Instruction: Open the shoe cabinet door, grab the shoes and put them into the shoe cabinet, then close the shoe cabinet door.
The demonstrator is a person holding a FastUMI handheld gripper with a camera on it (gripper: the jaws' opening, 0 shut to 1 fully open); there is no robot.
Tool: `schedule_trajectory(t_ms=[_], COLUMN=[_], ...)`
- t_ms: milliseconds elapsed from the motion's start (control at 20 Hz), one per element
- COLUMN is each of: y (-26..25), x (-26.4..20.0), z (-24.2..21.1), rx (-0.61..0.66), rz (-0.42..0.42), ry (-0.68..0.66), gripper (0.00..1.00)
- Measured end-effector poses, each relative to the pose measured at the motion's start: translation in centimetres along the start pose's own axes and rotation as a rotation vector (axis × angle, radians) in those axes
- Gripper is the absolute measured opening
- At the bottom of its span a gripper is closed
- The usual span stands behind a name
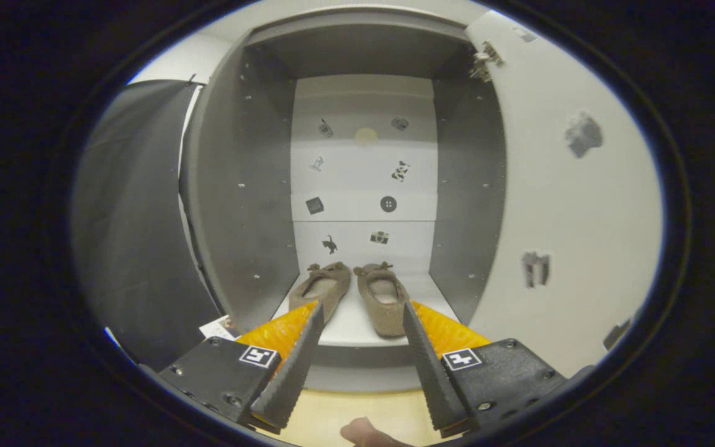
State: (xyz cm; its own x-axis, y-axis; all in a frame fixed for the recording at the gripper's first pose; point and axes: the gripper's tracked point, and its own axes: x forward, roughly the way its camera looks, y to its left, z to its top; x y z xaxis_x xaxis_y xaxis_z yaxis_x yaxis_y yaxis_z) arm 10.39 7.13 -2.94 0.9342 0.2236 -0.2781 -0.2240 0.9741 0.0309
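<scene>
ridged gripper [360, 310] fingers spread, empty; suede shoes [357, 292] inside cabinet [246, 186].

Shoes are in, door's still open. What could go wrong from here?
1. The right shoe has its heel close to the shelf's front edge, so the closing door may clip it.
2. The open tongs point between the heels; pushing forward could nudge the left shoe.
</scene>
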Motion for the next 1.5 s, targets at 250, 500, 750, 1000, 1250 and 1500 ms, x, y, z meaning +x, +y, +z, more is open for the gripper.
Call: schedule_trajectory(t_ms=[250, 500, 750, 1000, 1250, 1500], y=[-1.1, -6.3, -12.3, -19.0, -25.9, -33.0], x=[-10.8, -19.7, -26.6, -31.7, -33.9, -31.8], z=[0.1, -0.5, -0.3, -0.3, -0.5, -0.2], rx=[-0.041, -0.118, -0.142, -0.160, -0.140, -0.110], rz=[0.040, 0.005, -0.036, -0.120, -0.182, -0.182], ry=[-0.096, -0.156, -0.239, -0.281, -0.282, -0.259], gripper=[0.83, 1.00, 1.00, 1.00, 1.00, 1.00])
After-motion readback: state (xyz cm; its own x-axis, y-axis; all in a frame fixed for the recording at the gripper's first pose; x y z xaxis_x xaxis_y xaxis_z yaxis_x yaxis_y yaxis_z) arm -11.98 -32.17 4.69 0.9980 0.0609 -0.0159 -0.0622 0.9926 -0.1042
